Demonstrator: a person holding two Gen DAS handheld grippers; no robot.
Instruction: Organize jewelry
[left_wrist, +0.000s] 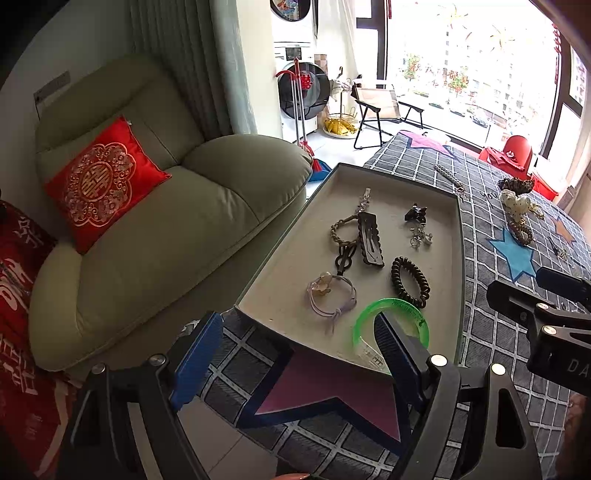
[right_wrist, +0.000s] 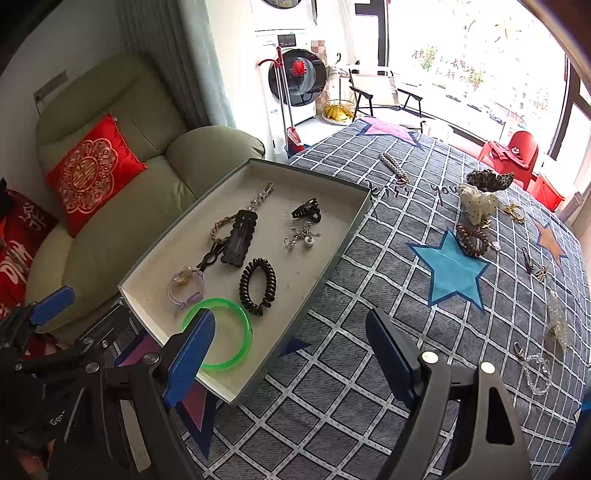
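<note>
Both grippers, left gripper (left_wrist: 295, 354) and right gripper (right_wrist: 291, 350), hang released and empty over the bed (right_wrist: 369, 295), where reaching past the tray (right_wrist: 354, 221) for the loose hair tie (right_wrist: 472, 240) could snag its rim.

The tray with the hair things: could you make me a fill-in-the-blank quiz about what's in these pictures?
1. The bangle in the tray is coloured ____.
2. The star right of the tray is coloured ____.
3. The cushion lies on the ____.
4. Both the left gripper and the right gripper have their jaws ____.

Missing words: green; blue; armchair; open
</note>
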